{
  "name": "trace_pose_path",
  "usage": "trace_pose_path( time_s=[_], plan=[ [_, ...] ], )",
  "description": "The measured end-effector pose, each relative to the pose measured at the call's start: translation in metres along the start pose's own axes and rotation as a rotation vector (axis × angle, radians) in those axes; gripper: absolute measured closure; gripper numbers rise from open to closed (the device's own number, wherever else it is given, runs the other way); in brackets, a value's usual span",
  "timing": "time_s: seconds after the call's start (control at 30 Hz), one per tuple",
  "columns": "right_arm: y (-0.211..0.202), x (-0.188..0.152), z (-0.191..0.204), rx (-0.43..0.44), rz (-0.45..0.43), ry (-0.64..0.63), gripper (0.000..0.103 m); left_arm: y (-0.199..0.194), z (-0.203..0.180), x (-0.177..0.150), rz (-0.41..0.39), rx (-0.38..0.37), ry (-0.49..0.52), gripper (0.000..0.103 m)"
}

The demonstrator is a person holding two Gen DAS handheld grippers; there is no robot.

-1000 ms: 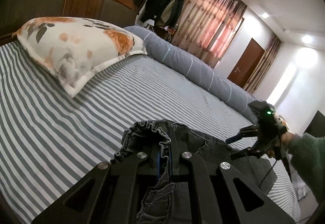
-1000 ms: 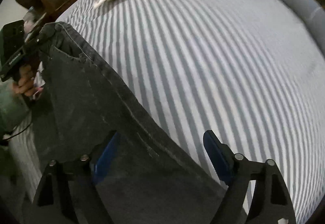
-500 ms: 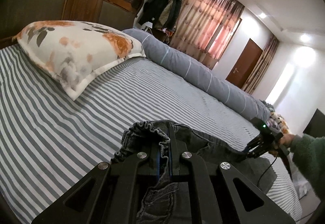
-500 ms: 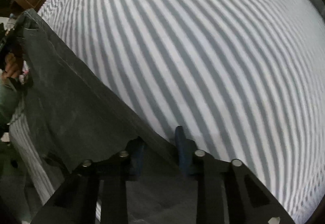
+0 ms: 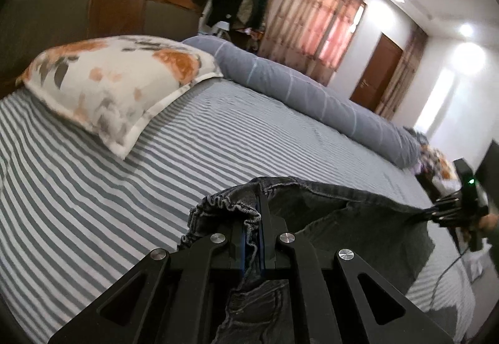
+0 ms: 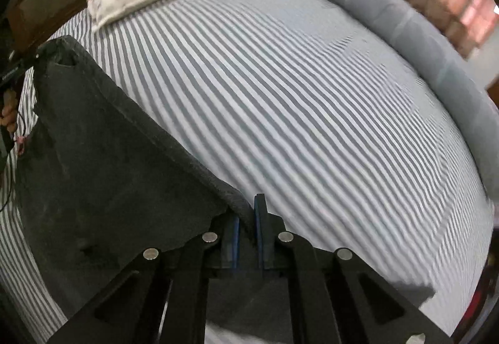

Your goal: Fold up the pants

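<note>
Pants [image 5: 352,213] now taut; right hand-held gripper [image 6: 246,219] clamped since 1 s ago.

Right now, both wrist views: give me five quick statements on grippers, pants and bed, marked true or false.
1. The left gripper is shut on the elastic waistband of the dark pants. True.
2. The right gripper is open and clear of the fabric. False: its jaws are closed on an edge of the pants.
3. The pants stretch between the two grippers. True.
4. The bed sheet is plain white. False: it is grey and white striped.
5. The floral pillow lies on top of the pants. False: it sits apart, near the headboard.
</note>
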State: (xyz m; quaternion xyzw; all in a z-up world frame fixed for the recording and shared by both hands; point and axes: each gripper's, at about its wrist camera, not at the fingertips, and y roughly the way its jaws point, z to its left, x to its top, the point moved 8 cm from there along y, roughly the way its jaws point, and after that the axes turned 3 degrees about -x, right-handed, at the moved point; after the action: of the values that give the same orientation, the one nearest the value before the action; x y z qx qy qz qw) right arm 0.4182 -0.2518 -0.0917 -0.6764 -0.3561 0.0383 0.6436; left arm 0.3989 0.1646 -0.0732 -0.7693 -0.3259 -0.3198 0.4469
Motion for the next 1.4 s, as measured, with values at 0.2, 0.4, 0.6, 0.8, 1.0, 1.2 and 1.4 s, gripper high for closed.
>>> trace_pose_path(
  time_s=[0.2,0.4,0.6,0.8,1.0,1.2,1.4],
  plan=[
    [-0.051,-0.057,0.03,-0.067,-0.015,0.102,0.098,-0.043,-0.027,-0.011,0.047,-0.038,0.09,0.097],
    [-0.069,-0.12,0.063,-0.066,-0.006,0.201,0.099,-0.087,-0.045,-0.045,0.131,-0.066,0.166,0.095],
    [-0.057,-0.182,0.101,-0.047,0.054,0.231,0.099,-0.119,-0.041,-0.102,0.243,-0.054,0.152,0.088],
    [-0.025,-0.222,0.131,-0.046,0.129,0.255,0.098,-0.134,-0.018,-0.162,0.39,0.018,0.102,0.075],
    [-0.02,-0.227,0.148,-0.098,0.151,0.264,0.074,-0.148,0.002,-0.192,0.484,0.088,-0.011,0.065],
    [-0.054,-0.236,0.16,-0.09,0.09,0.334,0.057,-0.171,0.003,-0.179,0.428,0.013,-0.228,0.046],
    [-0.068,-0.266,0.174,0.117,0.045,0.621,0.055,-0.167,-0.016,-0.191,0.449,-0.126,-0.485,0.046]
  ],
)
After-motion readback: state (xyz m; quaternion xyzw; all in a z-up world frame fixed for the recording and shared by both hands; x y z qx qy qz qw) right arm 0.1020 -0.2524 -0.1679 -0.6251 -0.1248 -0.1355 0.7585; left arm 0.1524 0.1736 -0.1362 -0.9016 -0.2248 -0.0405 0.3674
